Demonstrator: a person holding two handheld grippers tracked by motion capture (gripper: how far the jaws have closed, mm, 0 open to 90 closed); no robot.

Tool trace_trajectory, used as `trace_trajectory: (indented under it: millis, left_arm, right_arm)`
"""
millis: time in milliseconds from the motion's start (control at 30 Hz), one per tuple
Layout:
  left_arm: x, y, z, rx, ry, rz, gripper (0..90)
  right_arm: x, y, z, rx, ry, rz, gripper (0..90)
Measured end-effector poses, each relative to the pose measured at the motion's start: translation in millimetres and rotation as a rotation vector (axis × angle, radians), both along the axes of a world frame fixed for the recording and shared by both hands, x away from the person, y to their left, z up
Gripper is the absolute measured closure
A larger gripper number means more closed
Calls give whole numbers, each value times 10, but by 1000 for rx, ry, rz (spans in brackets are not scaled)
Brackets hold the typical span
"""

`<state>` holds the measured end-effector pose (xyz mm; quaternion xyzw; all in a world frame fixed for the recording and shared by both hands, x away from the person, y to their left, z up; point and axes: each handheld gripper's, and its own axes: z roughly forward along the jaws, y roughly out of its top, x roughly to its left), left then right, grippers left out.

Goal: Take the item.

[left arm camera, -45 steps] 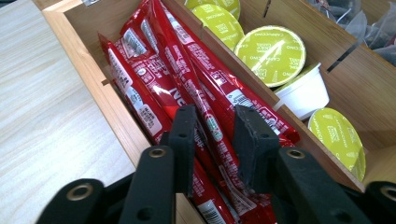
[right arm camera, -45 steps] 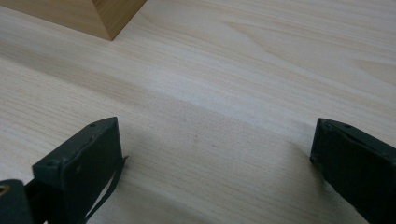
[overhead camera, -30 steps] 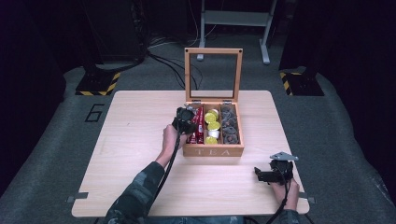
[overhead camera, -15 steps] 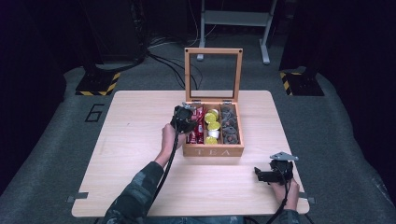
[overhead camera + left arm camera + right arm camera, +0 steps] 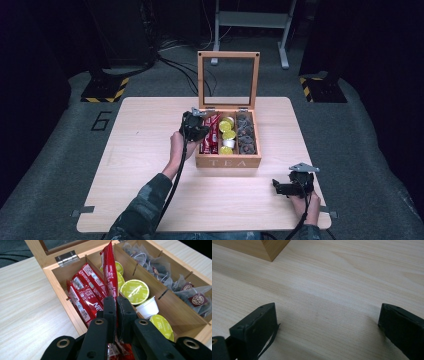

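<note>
3 yellow-lidded cups beside the pinched red sachet.

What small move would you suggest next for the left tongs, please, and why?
Probably keep lifting straight up: the left tongs are shut on a red foil sachet whose lower end sits among the other red sachets in the wooden tea box.

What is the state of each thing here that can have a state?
Tea box: lid open, standing upright.
Red packet: clamped, raised above the other red packets.
Left hand-held gripper: shut on the red packet.
Right hand-held gripper: open, holding nothing, over the table.
</note>
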<state>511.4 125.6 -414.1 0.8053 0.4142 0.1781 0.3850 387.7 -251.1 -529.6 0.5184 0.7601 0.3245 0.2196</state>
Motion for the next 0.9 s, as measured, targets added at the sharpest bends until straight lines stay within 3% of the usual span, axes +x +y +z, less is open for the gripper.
trace_trajectory:
  millis: [367, 900]
  left_arm:
    - [-118, 140, 118, -19, -42, -12, 858]
    - [-236, 375, 197, -50, -85, 12, 858]
  right_arm:
    - [-1, 1, 0, 0, 0, -1, 15]
    - [-2, 2, 0, 0, 0, -2, 15]
